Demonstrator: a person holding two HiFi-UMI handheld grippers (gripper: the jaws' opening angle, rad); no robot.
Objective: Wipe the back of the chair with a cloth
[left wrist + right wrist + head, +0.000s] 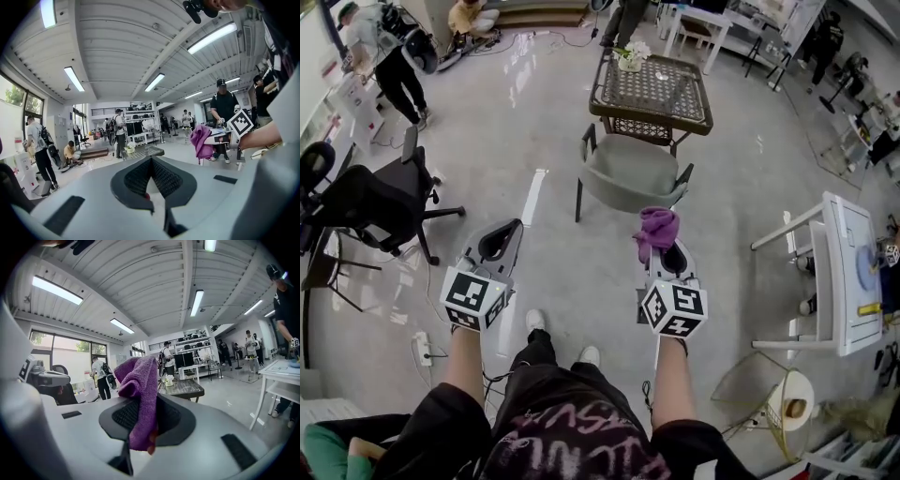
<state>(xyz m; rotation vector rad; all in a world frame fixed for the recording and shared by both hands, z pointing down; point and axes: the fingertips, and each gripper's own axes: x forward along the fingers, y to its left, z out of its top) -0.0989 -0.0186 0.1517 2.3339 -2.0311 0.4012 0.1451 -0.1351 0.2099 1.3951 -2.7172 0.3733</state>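
A: Layout, widest first?

B: The pale polished floor fills most of the head view. At upper centre stands a square wicker table with a glass top. Just below it, at centre frame, is the grey-green moulded shell chair on dark metal legs. It is drawn up to the table, and its curved back appears to be on the side facing the person.

A: Tools?

B: Both sit low in the frame, well apart from the chair. Lower left of centre is the left gripper; its own view shows the jaws closed together with nothing between them. Lower right of centre is the right gripper, jaws clamped on the purple terry cloth. In the right gripper view a fold of cloth stands above the tips and a tail hangs down between the pads.

A: Progress?

B: Early, by the observer's judgement. The cloth is in hand, so pickup is done. Bare floor lies between cloth and chair, with no contact, and nothing marks the back as wiped. The person has yet to close on the chair, lay the cloth on the backrest and stroke across it.
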